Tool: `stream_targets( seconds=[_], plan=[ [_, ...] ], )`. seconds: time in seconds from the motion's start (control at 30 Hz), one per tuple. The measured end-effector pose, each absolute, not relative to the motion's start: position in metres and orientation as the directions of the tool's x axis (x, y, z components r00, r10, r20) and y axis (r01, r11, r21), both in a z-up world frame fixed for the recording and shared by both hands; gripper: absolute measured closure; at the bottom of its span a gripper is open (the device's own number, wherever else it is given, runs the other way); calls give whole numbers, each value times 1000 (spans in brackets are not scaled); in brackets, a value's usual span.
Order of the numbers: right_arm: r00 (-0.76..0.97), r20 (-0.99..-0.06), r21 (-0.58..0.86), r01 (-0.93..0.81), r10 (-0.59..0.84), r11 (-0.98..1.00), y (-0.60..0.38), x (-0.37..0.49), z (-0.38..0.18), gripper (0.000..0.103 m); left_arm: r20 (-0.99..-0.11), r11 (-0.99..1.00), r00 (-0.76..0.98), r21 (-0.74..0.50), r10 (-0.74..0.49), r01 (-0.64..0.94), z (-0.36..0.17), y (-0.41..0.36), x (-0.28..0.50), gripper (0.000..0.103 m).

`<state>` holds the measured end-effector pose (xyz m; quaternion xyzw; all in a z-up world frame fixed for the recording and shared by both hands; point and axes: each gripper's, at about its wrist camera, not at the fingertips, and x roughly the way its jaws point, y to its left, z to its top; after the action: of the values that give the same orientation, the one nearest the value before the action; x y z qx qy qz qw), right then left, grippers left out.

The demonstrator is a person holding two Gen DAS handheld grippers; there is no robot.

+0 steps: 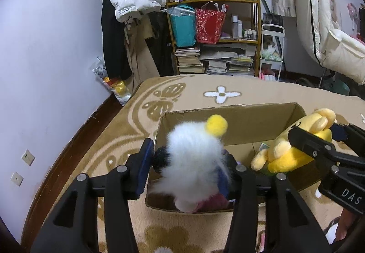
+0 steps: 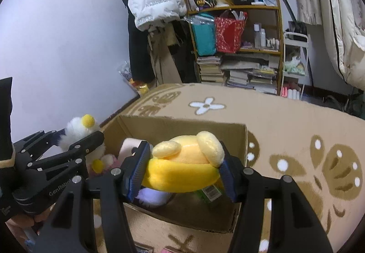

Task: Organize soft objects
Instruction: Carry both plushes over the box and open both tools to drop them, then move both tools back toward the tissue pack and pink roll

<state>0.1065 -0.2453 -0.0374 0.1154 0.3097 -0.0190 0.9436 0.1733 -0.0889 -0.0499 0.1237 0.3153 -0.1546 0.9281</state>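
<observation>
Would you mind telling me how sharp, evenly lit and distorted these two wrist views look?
Left wrist view: the white fluffy toy in the left hand-held gripper looks soft and smeared, while the bookshelf behind is crisp; fisheye bending curves the rug edge. Right wrist view: the yellow plush in the right hand-held gripper is sharp, lighting is flat and dim, and corners vignette to black.

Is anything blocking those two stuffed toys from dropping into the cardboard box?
Nothing visible blocks them. The white fluffy toy in the left gripper and the yellow plush in the right gripper hang over the open cardboard box, which already holds other toys.
</observation>
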Motion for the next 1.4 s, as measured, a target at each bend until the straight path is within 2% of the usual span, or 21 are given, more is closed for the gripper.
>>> stream_targets(
  seconds=[0.07,0.23,0.27,0.33,0.4,0.53,0.73,1.0,1.4],
  plan=[
    [799,-600,206,113,34,972,-245,108,-42,41,-623,925,756,135,-199,354,-51,-88,174,46],
    [779,-626,199,128,26,972,-245,110,-49,35,-610,933,771,139,-184,333,-49,-84,172,22],
    [776,-631,198,136,20,971,-246,110,-50,35,-606,935,775,140,-180,327,-48,-83,171,20],
    [774,-633,206,141,21,968,-249,110,-50,35,-606,938,777,143,-170,316,-47,-81,171,9],
    [775,-632,209,148,18,967,-250,108,-49,33,-604,941,781,145,-160,305,-44,-79,170,4],
    [786,-618,221,167,6,961,-252,102,-44,13,-606,945,783,151,-144,291,-40,-75,168,1],
    [788,-615,229,170,7,958,-251,91,-35,1,-622,953,772,135,-132,272,-35,-64,164,1],
    [779,-627,225,165,13,960,-242,74,-30,0,-642,961,755,102,-134,258,-24,-46,148,1],
    [759,-650,205,129,37,970,-214,43,-25,0,-684,948,721,144,-112,284,-22,-41,111,1]
  ],
)
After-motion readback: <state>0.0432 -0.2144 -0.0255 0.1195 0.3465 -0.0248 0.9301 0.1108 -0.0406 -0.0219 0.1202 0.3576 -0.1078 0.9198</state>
